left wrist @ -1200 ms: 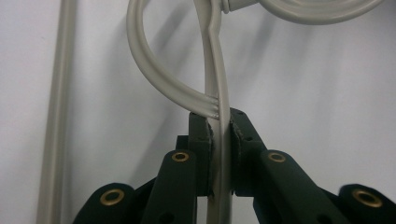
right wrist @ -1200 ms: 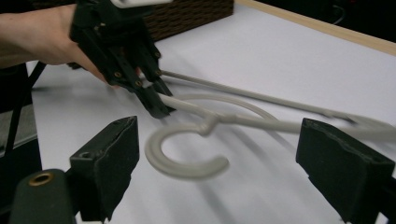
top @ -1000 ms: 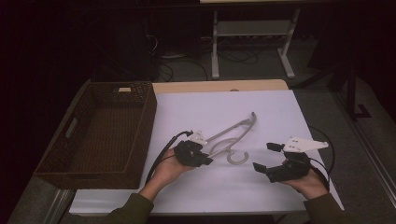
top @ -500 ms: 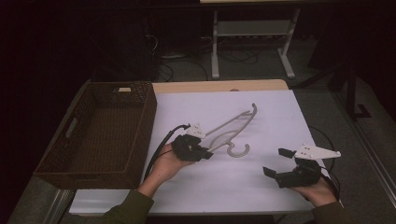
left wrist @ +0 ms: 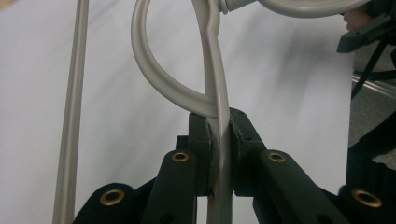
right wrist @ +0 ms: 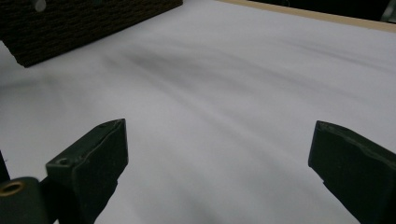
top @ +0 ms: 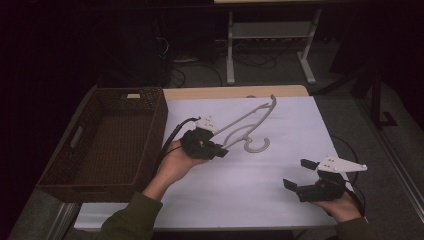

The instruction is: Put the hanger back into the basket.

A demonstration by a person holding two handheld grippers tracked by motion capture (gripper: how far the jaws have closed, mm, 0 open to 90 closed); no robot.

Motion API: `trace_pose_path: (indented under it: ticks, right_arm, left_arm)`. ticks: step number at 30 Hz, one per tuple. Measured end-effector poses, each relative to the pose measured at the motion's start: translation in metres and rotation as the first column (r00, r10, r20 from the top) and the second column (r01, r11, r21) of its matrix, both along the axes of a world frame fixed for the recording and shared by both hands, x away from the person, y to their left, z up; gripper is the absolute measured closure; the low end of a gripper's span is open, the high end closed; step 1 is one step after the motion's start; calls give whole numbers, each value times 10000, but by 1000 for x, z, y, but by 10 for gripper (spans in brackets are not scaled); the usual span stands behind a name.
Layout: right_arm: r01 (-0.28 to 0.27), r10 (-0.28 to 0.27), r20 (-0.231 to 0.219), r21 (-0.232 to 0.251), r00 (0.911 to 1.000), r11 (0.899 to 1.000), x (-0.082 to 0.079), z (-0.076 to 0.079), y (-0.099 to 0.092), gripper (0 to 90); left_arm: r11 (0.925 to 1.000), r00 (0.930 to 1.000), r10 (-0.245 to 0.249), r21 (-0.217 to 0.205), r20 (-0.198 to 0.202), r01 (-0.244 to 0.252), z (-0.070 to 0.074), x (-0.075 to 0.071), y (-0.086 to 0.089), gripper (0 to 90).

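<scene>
While the left tool (top: pixel 220 150) was clamped on a thin bar of the grey plastic hanger (top: pixel 248 125), the hanger was held tilted above the white-covered surface (top: pixel 280 180), extending up and away beyond the tool's tips. The right tool (top: pixel 300 175) was kept released, with nothing between its tips, well apart from the hanger. A wicker basket (top: pixel 60 170) was seen beyond the left tool's outer side.

a dark woven basket (top: pixel 100 145) sits at the left side of the table, partly on the white sheet (top: pixel 295 130) that covers most of the tabletop, with a small pale tag (top: pixel 133 95) at its far rim. a strip of bare wooden table edge (top: pixel 235 92) runs along the far side. behind it, on the dim floor, stand a grey metal frame (top: pixel 270 35) and loose cables (top: pixel 250 62).
</scene>
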State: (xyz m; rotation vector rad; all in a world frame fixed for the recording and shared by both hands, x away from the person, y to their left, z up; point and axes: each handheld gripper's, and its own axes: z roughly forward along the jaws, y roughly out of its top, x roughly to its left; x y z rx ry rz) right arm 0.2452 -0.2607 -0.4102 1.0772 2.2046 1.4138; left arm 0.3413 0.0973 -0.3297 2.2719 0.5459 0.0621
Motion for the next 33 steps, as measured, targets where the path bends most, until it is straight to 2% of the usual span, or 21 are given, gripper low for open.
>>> trace_pose_path:
  ticks: [2,7,11,17,25,33]
  right_arm:
    - [28,-28,35,24,10000,10000,0,0,-1,40]
    - [67,-67,76,30,9999,10000,1,1,-1,39]
    - [119,-120,98,67,9999,9999,0,1,-2,37]
    - [156,-158,161,101,9997,9998,1,2,-3,35]
    - [191,-193,247,82,9995,9998,1,2,-2,10]
    - [288,-289,338,24,9990,9996,2,1,-1,0]
  left_arm:
    - [10000,10000,-28,-41,79,28,11,2,1,818]
    - [9999,9997,-103,97,222,101,25,5,4,817]
    - [10000,9998,14,-82,204,-12,36,6,10,818]
    - [9996,9995,252,-133,200,-250,51,9,24,818]
    - [9978,9967,657,-62,478,-654,75,12,50,817]
    - [9948,9926,1021,-83,663,-1018,90,15,72,818]
